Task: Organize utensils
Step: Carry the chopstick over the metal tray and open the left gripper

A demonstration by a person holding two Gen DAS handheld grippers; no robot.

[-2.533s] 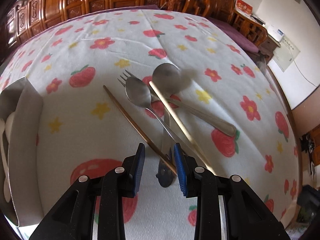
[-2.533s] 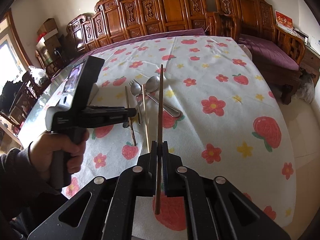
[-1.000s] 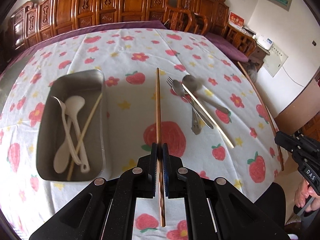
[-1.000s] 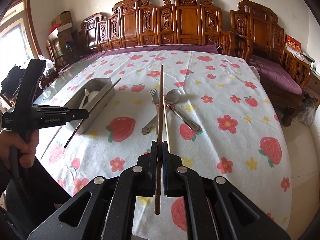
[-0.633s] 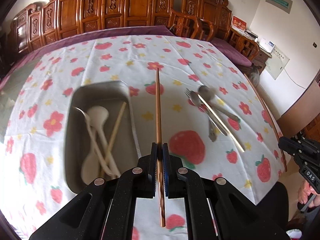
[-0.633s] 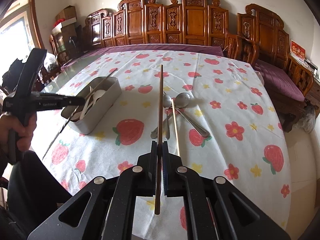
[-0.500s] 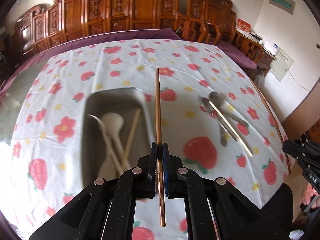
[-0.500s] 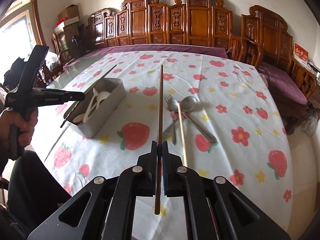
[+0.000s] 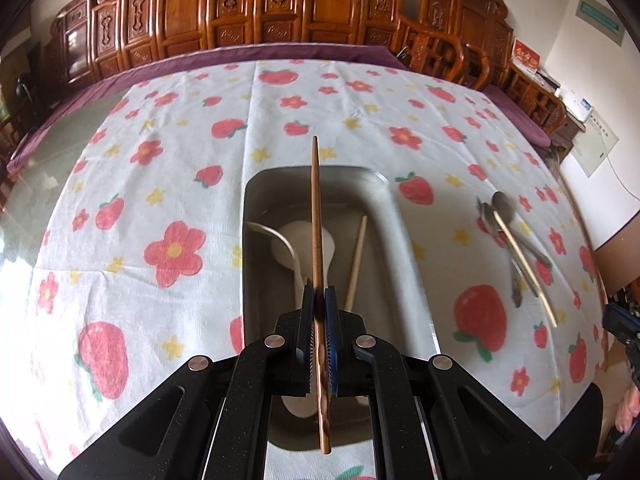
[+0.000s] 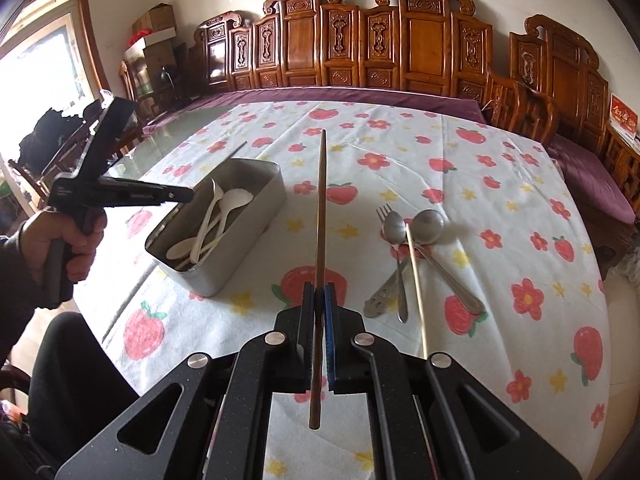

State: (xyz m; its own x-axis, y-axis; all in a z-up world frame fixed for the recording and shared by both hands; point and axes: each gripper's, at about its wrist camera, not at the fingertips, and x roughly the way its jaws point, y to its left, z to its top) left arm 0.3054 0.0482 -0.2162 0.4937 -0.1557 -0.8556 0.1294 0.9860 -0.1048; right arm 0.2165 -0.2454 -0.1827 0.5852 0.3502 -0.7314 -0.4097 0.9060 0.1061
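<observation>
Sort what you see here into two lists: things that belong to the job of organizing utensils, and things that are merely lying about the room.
Belongs to the job:
- metal tin holding white spoons
- brown chopstick in the left gripper
- brown chopstick in the right gripper
- fork, metal spoons and pale chopstick on the cloth

Just lying about:
- carved wooden chairs
- cardboard boxes

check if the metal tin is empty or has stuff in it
Not empty: the metal tin already holds white spoons and a pale chopstick.
</observation>
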